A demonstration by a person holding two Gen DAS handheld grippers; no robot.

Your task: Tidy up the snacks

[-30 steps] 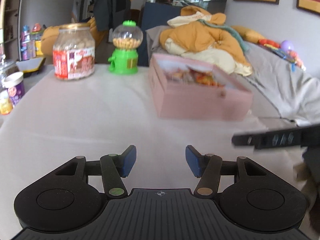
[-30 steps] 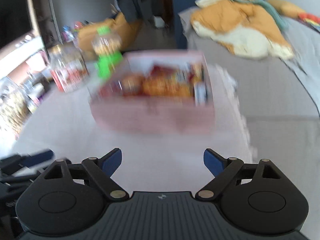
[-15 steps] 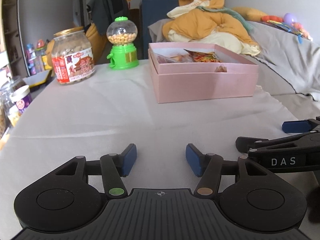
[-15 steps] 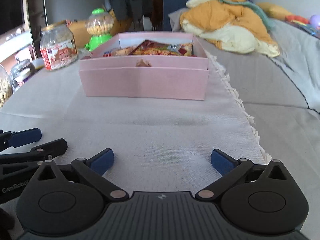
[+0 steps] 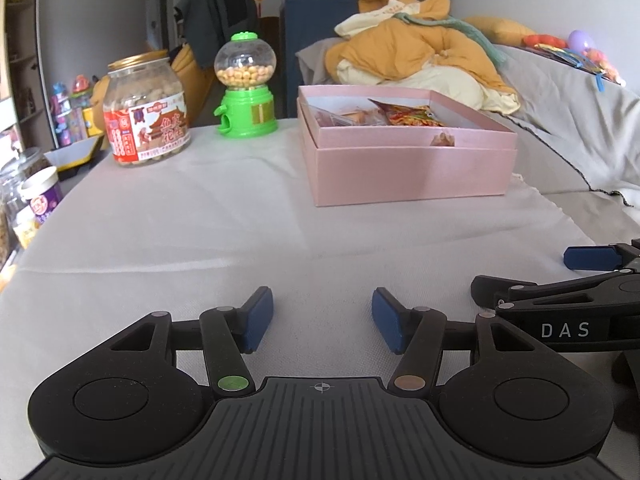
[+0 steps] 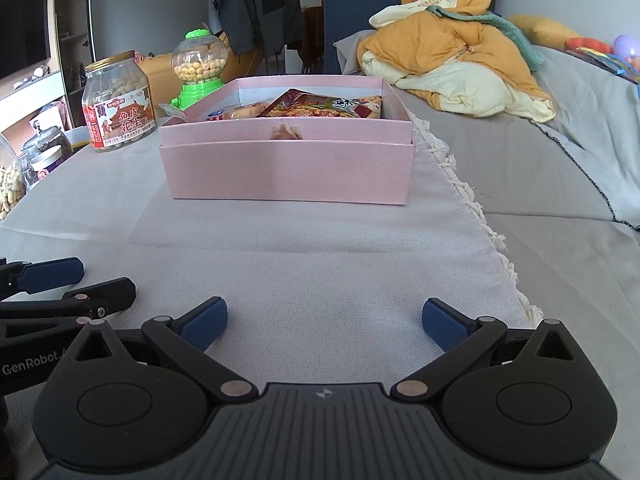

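Note:
A pink open box (image 5: 408, 172) stands on the white cloth ahead of both grippers, with several snack packets (image 5: 408, 114) lying inside. In the right wrist view the same box (image 6: 288, 168) faces me squarely, its packets (image 6: 320, 106) showing over the rim. My left gripper (image 5: 322, 316) is open just above the cloth, with nothing between its blue pads. My right gripper (image 6: 324, 318) is open wider, also empty. The two grippers sit side by side, well short of the box, and each one's fingers show at the edge of the other's view.
A peanut jar (image 5: 146, 112) and a green candy dispenser (image 5: 246, 88) stand at the back left of the table. More jars (image 6: 12, 184) crowd the left edge. The cloth's fringed edge (image 6: 492, 236) runs along the right, with a grey sofa and a heap of bedding (image 6: 452, 64) beyond.
My right gripper has come down towards the cloth and its jaws have spread wider. Both views were blurred a second ago and are now steady. The left gripper has barely shifted.

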